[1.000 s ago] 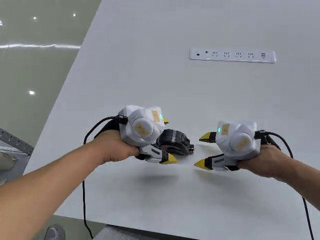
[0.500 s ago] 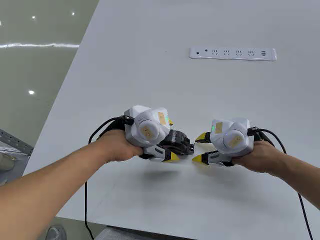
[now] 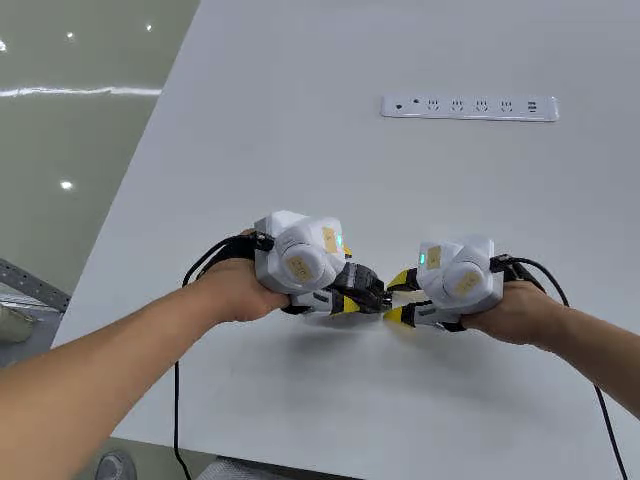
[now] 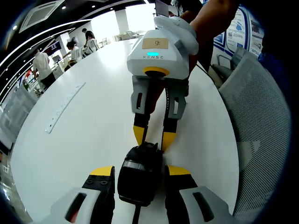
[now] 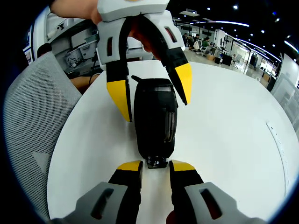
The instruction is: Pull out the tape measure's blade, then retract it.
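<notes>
Near the near edge of the white table [image 3: 300, 100], toward its left side, the two grippers met nose to nose with the tape measure [image 3: 362, 285] between them. The left gripper [image 3: 350, 280] had its jaws closed around the black case, one yellow-tipped jaw on each flank, and a soft shadow lay on the table beneath it. From the left gripper view the case sat squarely between those jaws, its far end pointing at the other tool.

The right gripper [image 3: 397, 298] faced it from the opposite side. Its jaws were drawn to a narrow gap, one on each side of the small mouth end of the case where the blade comes out. In the right gripper view they seemed to stand just clear of that end rather than pinching it. I saw no length of blade drawn out of the case.

A left hand [image 3: 235, 290] and a right hand [image 3: 515, 312] wrapped the white bodies of the tools, and a black cable [image 3: 200, 265] looped back from the left one. Well apart from all this, toward the far edge of the table, lay a white power strip [image 3: 468, 107]. A grey mesh chair [image 4: 261, 116] stood beside the table's near edge.
</notes>
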